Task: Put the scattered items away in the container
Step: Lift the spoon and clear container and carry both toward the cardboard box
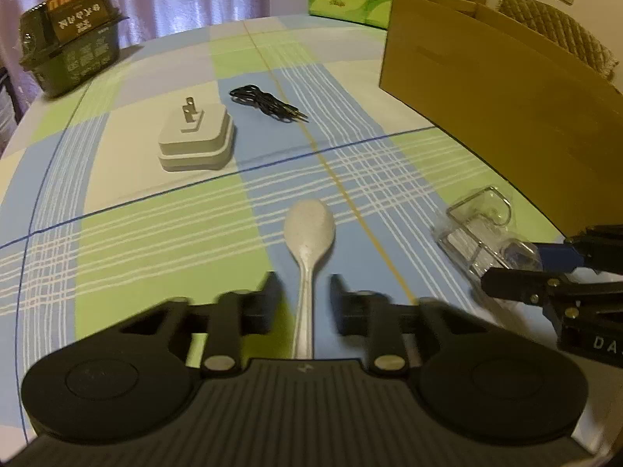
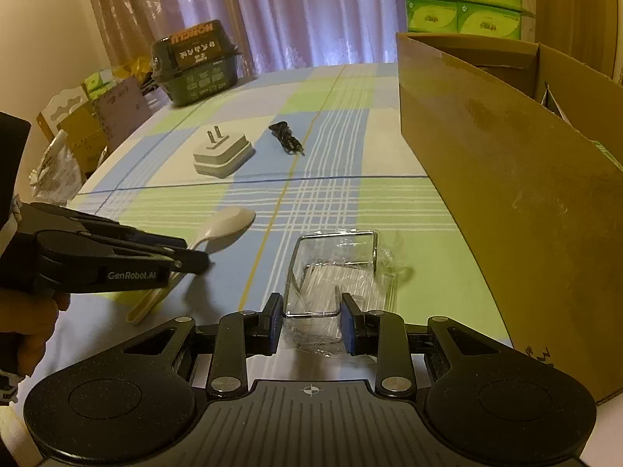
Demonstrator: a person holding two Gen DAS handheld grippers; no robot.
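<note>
Cream plastic, slim and smooth, the spoon [image 1: 309, 241] lies flat on the checked tablecloth [image 1: 155, 241] at lower centre of the left wrist view, its long axis running straight up the frame: bowl toward the top, handle back between the fingers of the left gripper [image 1: 305, 301]. Those fingers stand apart on either side of the handle, not yet touching it. My worry is that so thin a handle, lying tight against the cloth, may slip or swing out when pinched, or the fingers may snag the fabric. At lower right of the same view lies the clear wrapped rack [image 2: 335, 272], a wire frame in crinkly film; in the right wrist view the right gripper [image 2: 311, 323] brackets its near edge, jaws apart, contact uncertain. Film may slide off the wire if gripped alone. Further up lie the white plug adapter [image 1: 196, 138] and black cable [image 1: 266, 103]; the cardboard box [image 1: 498, 89] fills the upper right.
</note>
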